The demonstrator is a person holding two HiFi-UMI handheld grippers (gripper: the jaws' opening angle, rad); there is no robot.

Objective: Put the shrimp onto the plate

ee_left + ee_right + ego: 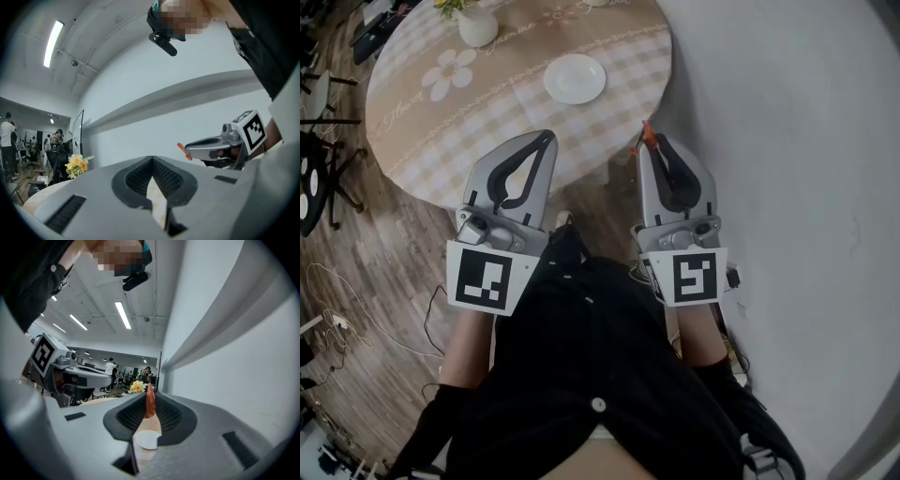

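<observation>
An orange shrimp (646, 134) sticks out of the tips of my right gripper (649, 142), which is shut on it just off the near right edge of the round table (441, 141). In the right gripper view the shrimp (150, 401) stands upright between the pads, and the white plate (149, 440) shows below it. The plate (575, 79) lies empty on the checked cloth, ahead and a little left of that gripper. My left gripper (546, 137) hovers over the table's near edge, shut with nothing in it. From the left gripper view, the shrimp's tail (182, 149) pokes out of the right gripper (187, 151).
A white vase of yellow flowers (476, 23) stands at the table's far left. A pale wall (787, 112) runs close along the right. Black chairs (314, 178) and cables (356, 319) are on the wooden floor at the left. People stand far back in the room (7, 136).
</observation>
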